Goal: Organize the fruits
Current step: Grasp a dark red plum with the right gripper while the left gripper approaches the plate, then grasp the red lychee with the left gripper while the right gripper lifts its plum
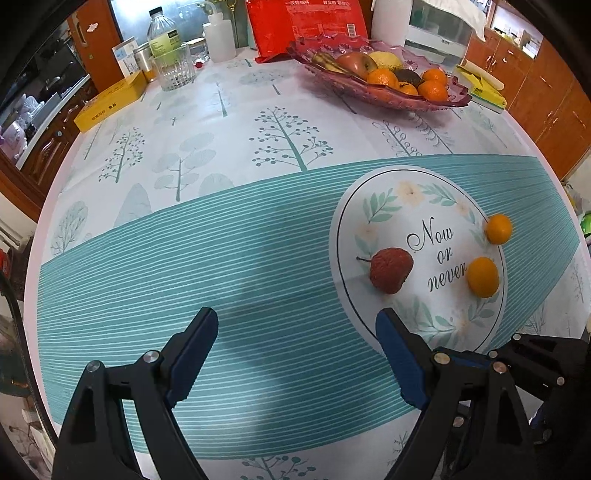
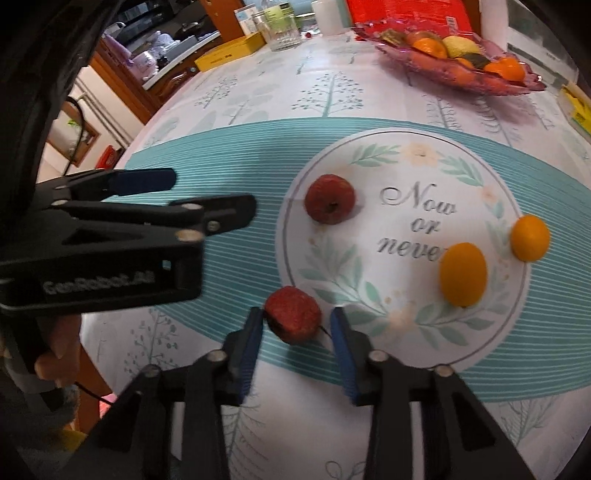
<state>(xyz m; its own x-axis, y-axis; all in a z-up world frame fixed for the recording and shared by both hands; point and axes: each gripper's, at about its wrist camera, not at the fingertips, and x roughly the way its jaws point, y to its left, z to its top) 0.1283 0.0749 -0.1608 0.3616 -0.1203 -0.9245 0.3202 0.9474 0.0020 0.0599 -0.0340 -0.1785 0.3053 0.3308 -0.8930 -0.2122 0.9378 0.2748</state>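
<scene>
My right gripper (image 2: 295,326) is shut on a small wrinkled red fruit (image 2: 293,315) at the near edge of the tablecloth's round "Now or never" print (image 2: 417,173). A second red fruit (image 2: 330,199) (image 1: 390,269) lies on the left of that print. Two small orange fruits (image 2: 463,274) (image 2: 530,238) sit on its right side, and both orange fruits (image 1: 482,277) (image 1: 498,229) also show in the left wrist view. My left gripper (image 1: 295,325) hangs open over the teal stripes, left of the print, holding nothing. It appears in the right wrist view as the left gripper (image 2: 214,194).
A pink glass fruit dish (image 1: 458,99) (image 2: 532,86) with oranges, an apple and other fruit stands at the far right. At the back are a glass tumbler (image 1: 173,68), bottles, a yellow box (image 1: 110,101) and a red bag (image 1: 306,26). The table edge curves close on both sides.
</scene>
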